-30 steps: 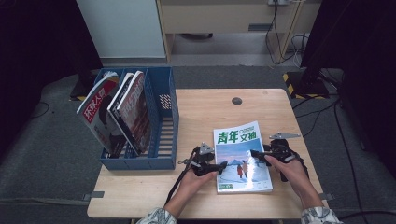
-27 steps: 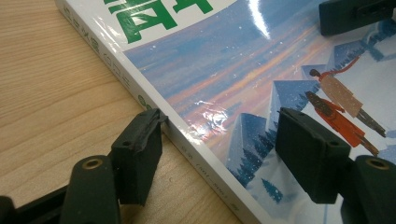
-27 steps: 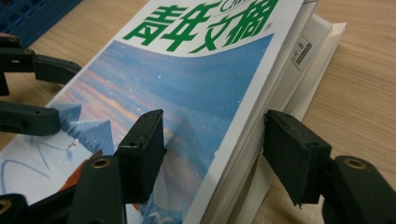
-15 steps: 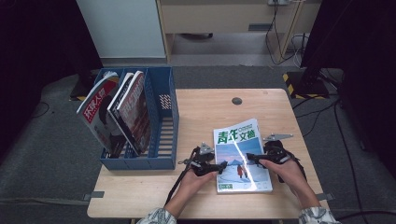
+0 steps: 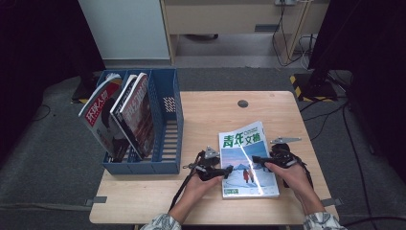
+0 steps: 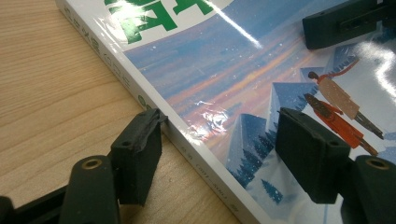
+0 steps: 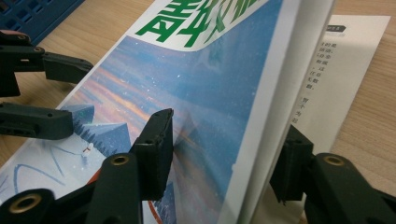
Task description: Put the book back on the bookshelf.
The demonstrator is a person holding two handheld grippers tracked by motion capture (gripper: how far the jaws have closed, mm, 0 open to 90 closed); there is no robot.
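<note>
A magazine point(image 5: 246, 160) with a blue snowy cover and green title lies near the table's front edge. My left gripper point(image 5: 226, 170) stands open across its spine side: in the left gripper view point(image 6: 219, 135) one jaw rests on the wood against the spine and the other over the cover point(image 6: 224, 79). My right gripper point(image 5: 258, 159) has just been closing on the magazine's opposite edge. In the right gripper view point(image 7: 229, 135) one pad lies on the cover point(image 7: 205, 70) and the other sits under the lifted block of pages. A white inner page point(image 7: 345, 60) lies flat beneath.
A blue file rack point(image 5: 167, 139) stands at the table's left, holding several upright magazines point(image 5: 119, 115). A small dark round grommet point(image 5: 242, 103) sits in the tabletop toward the far edge. Bare wood point(image 5: 215, 110) lies between the rack and the magazine.
The right gripper's jaws have narrowed around the magazine's right edge, which now stands lifted off the page below. The left gripper has stayed put.
</note>
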